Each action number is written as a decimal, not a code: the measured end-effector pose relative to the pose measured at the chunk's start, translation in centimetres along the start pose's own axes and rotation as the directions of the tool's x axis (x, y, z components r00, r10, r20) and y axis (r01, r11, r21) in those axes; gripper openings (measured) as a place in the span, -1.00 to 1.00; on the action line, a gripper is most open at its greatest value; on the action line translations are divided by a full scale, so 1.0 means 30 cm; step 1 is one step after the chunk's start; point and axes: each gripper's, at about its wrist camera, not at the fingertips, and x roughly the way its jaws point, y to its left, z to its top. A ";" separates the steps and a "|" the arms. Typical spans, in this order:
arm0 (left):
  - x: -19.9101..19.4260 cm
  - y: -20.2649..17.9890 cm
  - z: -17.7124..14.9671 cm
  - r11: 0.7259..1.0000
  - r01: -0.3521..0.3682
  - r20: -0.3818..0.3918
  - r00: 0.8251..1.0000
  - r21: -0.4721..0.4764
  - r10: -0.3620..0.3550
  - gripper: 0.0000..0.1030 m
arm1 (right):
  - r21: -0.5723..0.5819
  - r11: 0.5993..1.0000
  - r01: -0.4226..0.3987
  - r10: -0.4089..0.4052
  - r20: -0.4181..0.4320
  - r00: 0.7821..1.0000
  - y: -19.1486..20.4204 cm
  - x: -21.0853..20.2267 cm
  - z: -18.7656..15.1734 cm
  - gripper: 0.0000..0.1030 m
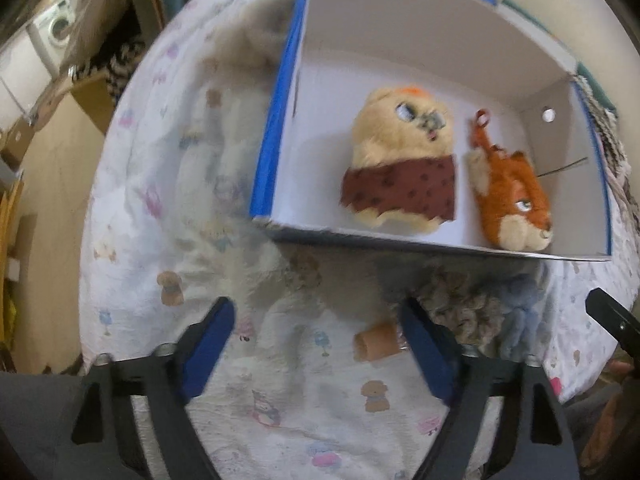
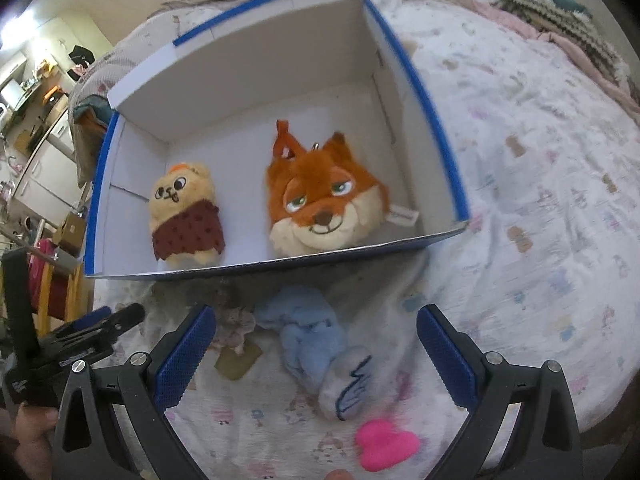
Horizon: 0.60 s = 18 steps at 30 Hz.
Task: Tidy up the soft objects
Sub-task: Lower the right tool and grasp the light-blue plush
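Note:
A white cardboard box with blue rim lies on a patterned bed sheet. Inside lie a cream plush in a brown spotted dress and an orange fox plush. In front of the box lie a light blue plush, a small grey-brown plush with a tan tag, and a pink heart. My left gripper is open and empty over the sheet. My right gripper is open, with the blue plush between its fingers.
The bed sheet spreads right of the box. Knitted blankets lie at the far edge. Left of the bed are a wooden floor, cartons and a washing machine. The left gripper shows in the right wrist view.

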 end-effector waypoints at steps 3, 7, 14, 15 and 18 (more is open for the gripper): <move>0.024 0.015 -0.006 1.000 -0.009 -0.021 1.000 -0.022 0.009 0.49 | 0.008 1.000 0.010 -0.010 -0.048 0.999 -0.010 0.045 0.003 1.00; 0.021 0.002 -0.003 0.999 -0.032 -0.007 0.999 -0.004 0.032 0.49 | 0.009 1.000 0.000 0.001 -0.163 0.987 -0.033 0.135 -0.005 0.20; 0.054 0.005 0.015 1.000 -0.019 -0.045 0.999 -0.021 0.018 0.49 | -0.095 0.994 0.050 -0.073 -0.256 0.964 0.015 0.237 -0.037 0.18; 0.057 0.001 0.016 1.000 -0.020 -0.047 0.999 -0.016 0.020 0.49 | -0.102 0.994 0.049 -0.074 -0.257 0.964 0.021 0.246 -0.034 0.18; 0.063 -0.006 0.012 1.000 -0.013 -0.052 0.999 -0.017 0.012 0.49 | -0.127 0.990 0.058 -0.092 -0.280 0.955 0.036 0.279 -0.033 0.18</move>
